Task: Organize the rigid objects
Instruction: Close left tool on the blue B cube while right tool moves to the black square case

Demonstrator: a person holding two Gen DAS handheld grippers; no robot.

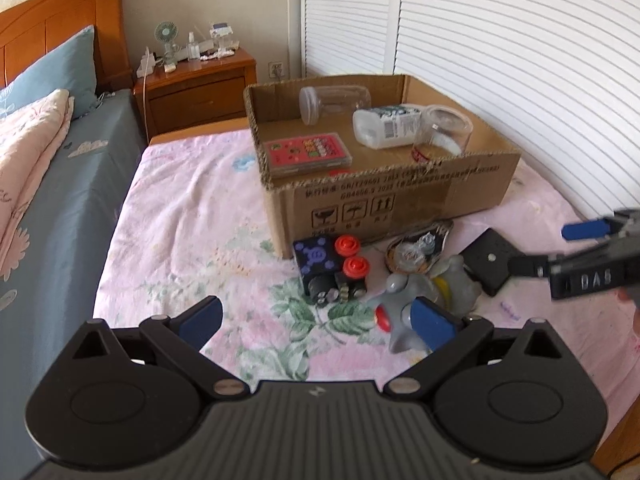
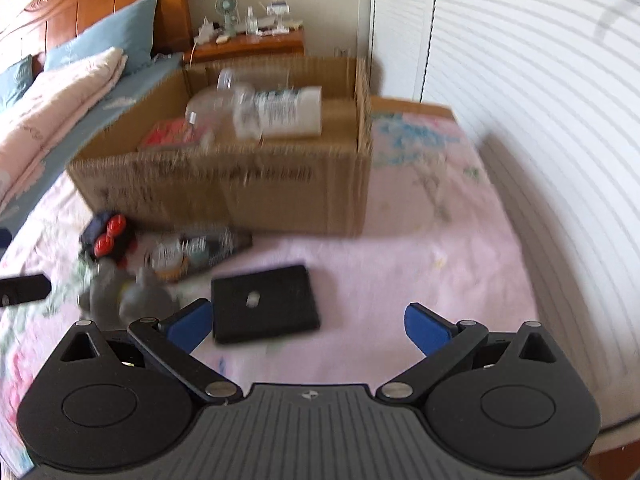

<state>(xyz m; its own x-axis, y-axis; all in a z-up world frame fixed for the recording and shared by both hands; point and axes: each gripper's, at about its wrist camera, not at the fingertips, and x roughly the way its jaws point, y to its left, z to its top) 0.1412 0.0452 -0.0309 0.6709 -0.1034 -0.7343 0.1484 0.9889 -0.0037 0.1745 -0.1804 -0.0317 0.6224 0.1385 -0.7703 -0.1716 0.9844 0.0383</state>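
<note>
**Both grippers spread above the loose things in front of the box**

We hold the left gripper (image 1: 318, 320) with its blue-padded fingers wide apart above the floral sheet (image 1: 192, 200), gripping nothing. Past its right finger lies a grey toy figure (image 1: 404, 312) with a red spot. Behind that we see a black toy block (image 1: 328, 268) with two red knobs and a shiny packet (image 1: 420, 246), both near the front wall of the cardboard box (image 1: 400, 200).

Our right gripper (image 2: 308, 326) is also spread open and holds nothing; a flat black plate (image 2: 266, 304) lies on the sheet just beyond its left finger.

Inside the box lie a clear jar (image 1: 334, 102), a white bottle (image 1: 386, 126), a clear cup (image 1: 442, 134) and a pink card pack (image 1: 306, 152).
</note>
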